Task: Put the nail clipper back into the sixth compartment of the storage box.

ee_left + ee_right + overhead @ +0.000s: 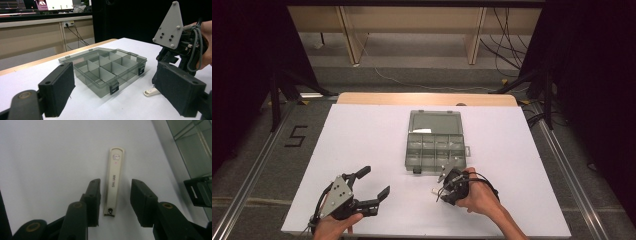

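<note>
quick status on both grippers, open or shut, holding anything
left gripper: open, holding nothing.
right gripper: open, its jaws either side of the nail clipper on the table, pads not yet touching it.

A cream nail clipper (114, 181) lies flat and closed on the white bench, near its front edge, just beside the organizer box's front corner.

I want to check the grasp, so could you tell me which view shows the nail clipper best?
The right gripper view: the nail clipper lies flat between open jaws. The left gripper view shows one end; the high view, a speck.
</note>
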Action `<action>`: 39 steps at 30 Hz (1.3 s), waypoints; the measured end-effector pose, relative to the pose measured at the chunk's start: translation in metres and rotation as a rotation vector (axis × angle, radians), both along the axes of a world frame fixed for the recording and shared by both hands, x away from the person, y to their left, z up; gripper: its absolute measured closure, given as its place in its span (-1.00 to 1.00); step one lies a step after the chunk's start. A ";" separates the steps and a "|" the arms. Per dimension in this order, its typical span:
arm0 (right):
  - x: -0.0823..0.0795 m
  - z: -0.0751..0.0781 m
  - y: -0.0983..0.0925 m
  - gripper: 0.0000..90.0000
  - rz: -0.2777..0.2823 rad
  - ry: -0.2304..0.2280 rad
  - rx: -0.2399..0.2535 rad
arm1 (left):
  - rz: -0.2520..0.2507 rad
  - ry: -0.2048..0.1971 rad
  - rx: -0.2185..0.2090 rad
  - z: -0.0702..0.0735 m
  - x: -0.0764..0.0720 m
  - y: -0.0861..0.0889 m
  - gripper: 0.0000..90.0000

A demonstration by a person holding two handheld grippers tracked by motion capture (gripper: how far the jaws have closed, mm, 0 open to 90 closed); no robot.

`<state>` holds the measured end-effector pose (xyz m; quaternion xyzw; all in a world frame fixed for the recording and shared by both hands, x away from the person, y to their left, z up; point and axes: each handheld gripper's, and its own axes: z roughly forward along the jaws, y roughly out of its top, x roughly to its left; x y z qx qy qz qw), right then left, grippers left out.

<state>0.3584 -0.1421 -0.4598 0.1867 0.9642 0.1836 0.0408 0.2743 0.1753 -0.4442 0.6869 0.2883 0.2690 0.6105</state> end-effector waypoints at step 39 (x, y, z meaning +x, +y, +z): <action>-0.001 0.017 0.010 0.72 -0.004 -0.002 -0.004 | 0.001 0.000 -0.006 0.000 -0.001 0.000 -0.65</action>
